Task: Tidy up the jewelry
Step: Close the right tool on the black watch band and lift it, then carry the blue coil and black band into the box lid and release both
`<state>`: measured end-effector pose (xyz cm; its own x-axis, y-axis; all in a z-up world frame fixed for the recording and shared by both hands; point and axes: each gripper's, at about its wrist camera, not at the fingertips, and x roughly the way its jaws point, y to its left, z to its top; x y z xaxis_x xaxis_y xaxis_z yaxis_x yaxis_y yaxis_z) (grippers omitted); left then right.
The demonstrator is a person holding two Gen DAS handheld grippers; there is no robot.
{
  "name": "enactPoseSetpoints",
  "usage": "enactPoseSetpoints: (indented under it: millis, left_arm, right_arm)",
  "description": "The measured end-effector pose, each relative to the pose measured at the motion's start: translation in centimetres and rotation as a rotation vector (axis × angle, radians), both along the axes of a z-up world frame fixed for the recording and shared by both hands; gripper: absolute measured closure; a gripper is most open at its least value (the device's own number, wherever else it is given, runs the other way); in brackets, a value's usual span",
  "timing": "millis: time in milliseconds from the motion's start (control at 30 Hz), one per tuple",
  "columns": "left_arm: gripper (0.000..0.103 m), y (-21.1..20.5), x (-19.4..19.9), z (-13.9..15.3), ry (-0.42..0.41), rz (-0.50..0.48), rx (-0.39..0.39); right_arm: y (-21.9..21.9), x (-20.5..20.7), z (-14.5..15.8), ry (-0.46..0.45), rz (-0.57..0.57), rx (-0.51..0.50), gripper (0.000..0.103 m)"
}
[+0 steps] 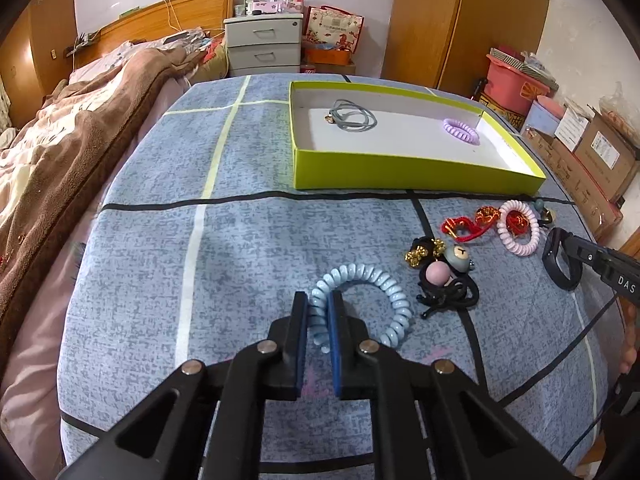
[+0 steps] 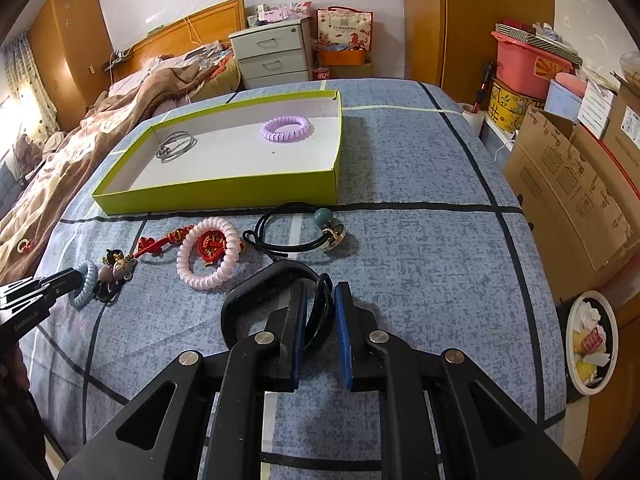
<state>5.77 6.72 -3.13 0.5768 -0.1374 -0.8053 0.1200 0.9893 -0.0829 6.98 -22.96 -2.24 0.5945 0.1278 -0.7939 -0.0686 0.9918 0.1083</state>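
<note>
Lying ahead at the bed's far edge, the green tray (image 1: 400,172) is nearer the right gripper (image 2: 320,300), whose fingers straddle a black band (image 2: 256,292) without pressing. Left gripper (image 1: 318,308): pinched on blue coil tie (image 1: 384,280), near edge.

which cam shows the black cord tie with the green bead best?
Right wrist. The black cord tie lies whole and unblocked on the bedspread, between the green tray and the right tool. Left wrist catches only its bead end at the edge, behind the pink coil tie.
</note>
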Motion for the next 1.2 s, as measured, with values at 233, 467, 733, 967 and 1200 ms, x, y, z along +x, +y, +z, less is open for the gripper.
enactPoseSetpoints:
  millis: [233,467,733,967,1200]
  left_arm:
    - [0.093,0.7,-0.3,0.5,-0.014,0.006,-0.058]
    - [0.093,0.8,-0.7,1.3,-0.033,-0.008,-0.103]
    - [0.093,0.8,-0.9,2.8,-0.066,-0.023,-0.132]
    - [0.093,0.7,-0.3,3.6,-0.074,-0.025,-0.145]
    - [0.093,0.5,0.9,4.8,-0.091,-0.03,-0.145]
  right_arm:
    - [-0.3,-0.2,0.1,-0.005,-0.006,0.013,0.089]
    - [-0.6,-0.4,0.5,-0.015,-0.007,0.031,0.089]
    - [-0.8,-0.8,1.4,-0.04,-0.009,0.056,0.089]
    - [-0.7,-0.5,2.5,-0.065,-0.003,0.072,0.089]
    - [-0.4,0.5,3.5,-0.077,0.002,0.083,0.089]
